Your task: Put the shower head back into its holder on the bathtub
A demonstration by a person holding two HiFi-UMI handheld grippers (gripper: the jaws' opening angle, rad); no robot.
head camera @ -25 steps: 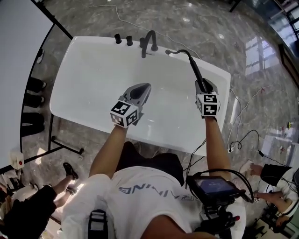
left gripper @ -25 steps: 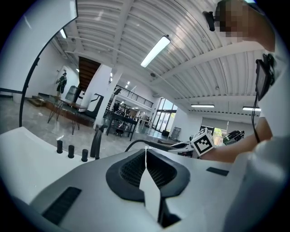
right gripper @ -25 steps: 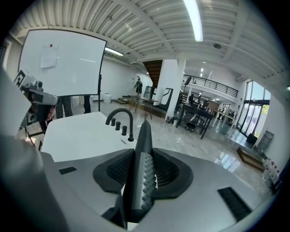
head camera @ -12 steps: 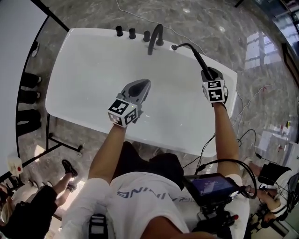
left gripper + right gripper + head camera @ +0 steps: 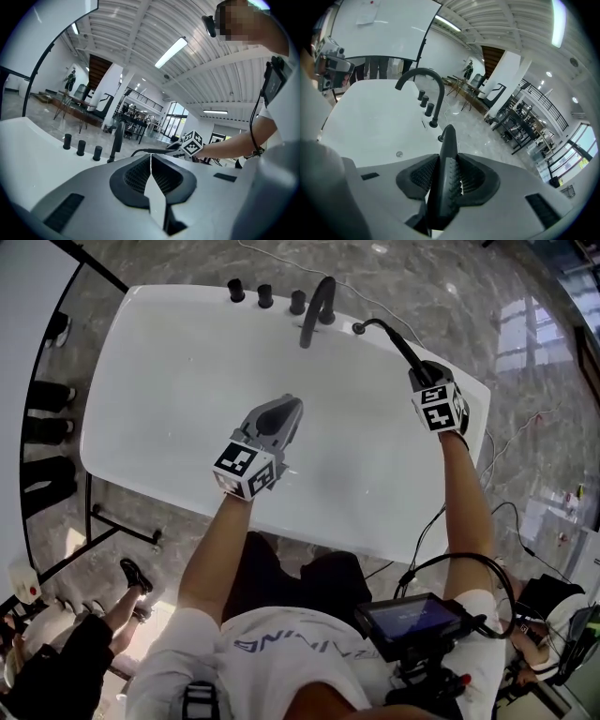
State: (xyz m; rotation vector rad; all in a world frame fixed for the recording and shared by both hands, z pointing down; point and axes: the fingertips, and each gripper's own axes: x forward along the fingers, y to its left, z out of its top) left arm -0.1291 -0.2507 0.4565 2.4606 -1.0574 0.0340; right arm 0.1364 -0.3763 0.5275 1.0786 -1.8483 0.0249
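In the head view my right gripper [image 5: 420, 371] is shut on the black shower head [image 5: 394, 341] by its handle, above the white bathtub's [image 5: 122, 456] far right rim. The wand's tip reaches a small round holder [image 5: 358, 328] beside the faucet; whether they touch I cannot tell. The right gripper view has the wand [image 5: 446, 168] clamped between the pads, its tip just above the holder hole [image 5: 440, 138]. My left gripper [image 5: 284, 411] hovers over the tub's middle, jaws shut on nothing, as the left gripper view [image 5: 151, 161] confirms.
A black arched faucet [image 5: 317, 307] and three black knobs [image 5: 265, 294] line the tub's far rim. A black metal frame [image 5: 103, 521] stands at the tub's left, with shoes and people nearby. Cables lie on the marble floor at right. A monitor rig [image 5: 412, 620] hangs at my waist.
My right gripper has carried the shower head toward the tub's far right corner, rolling and tilting down. My left gripper has sunk a little over the tub, still shut.
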